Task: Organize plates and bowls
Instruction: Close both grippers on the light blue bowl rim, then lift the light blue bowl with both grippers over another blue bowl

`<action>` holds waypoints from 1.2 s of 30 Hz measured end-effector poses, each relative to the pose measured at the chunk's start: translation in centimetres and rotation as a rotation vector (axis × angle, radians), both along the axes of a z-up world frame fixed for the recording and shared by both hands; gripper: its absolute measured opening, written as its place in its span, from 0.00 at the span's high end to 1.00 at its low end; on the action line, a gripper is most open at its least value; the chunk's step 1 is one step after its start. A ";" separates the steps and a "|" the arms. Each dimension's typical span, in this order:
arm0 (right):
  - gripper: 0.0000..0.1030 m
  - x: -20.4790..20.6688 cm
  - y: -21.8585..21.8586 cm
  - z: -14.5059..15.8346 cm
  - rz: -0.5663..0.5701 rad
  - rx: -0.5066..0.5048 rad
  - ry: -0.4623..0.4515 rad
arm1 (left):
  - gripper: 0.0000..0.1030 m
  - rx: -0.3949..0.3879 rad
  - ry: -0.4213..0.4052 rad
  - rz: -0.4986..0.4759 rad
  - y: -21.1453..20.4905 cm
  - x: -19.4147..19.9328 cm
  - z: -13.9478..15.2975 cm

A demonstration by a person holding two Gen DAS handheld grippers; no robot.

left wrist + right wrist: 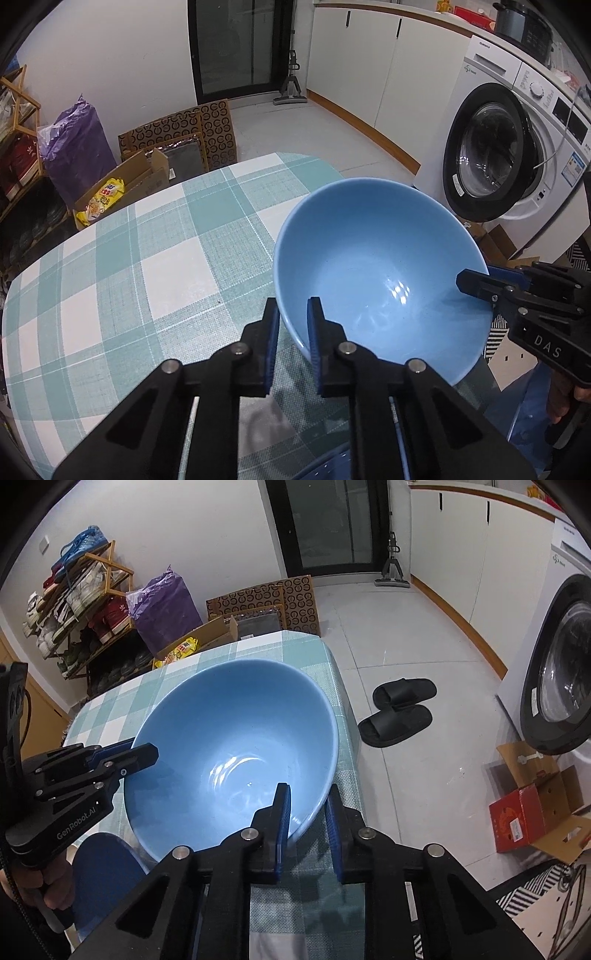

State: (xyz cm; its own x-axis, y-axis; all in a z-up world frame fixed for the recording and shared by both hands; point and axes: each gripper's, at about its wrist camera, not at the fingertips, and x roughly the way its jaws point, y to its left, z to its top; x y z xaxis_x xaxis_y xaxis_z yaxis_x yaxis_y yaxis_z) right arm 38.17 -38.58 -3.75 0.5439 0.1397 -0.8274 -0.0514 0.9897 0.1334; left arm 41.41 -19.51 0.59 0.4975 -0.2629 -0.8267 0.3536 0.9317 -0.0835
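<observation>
A large light-blue bowl (380,266) is held above the checked tablecloth (147,266), tilted. My left gripper (293,332) is shut on its near-left rim, one finger inside and one outside. My right gripper (306,819) is shut on the bowl's (236,746) opposite rim; it also shows in the left wrist view (476,284). The left gripper shows in the right wrist view (144,753) at the bowl's left rim. A dark blue plate (103,871) lies on the table at the near edge, below the bowl.
Table (110,709) with the teal-and-white cloth stands in a laundry room. A washing machine (517,155) is to the right, black slippers (399,709) lie on the floor, cardboard boxes (177,147) and a shoe rack (81,602) stand beyond the table's far edge.
</observation>
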 end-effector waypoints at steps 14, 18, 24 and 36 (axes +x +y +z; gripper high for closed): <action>0.82 0.1 0.1 -0.1 0.004 -0.005 -0.007 | 0.88 0.011 -0.010 0.000 -0.1 0.0 0.1; 0.82 -0.3 0.2 0.3 0.008 -0.021 -0.024 | 0.88 0.007 -0.018 -0.002 0.0 -0.3 0.3; 0.82 -1.1 0.1 1.6 0.002 -0.024 -0.050 | 0.88 -0.005 -0.048 0.002 0.0 -0.7 1.5; 0.82 -4.3 -0.1 5.8 -0.006 -0.045 -0.131 | 0.88 -0.040 -0.114 -0.002 -0.1 -2.8 5.1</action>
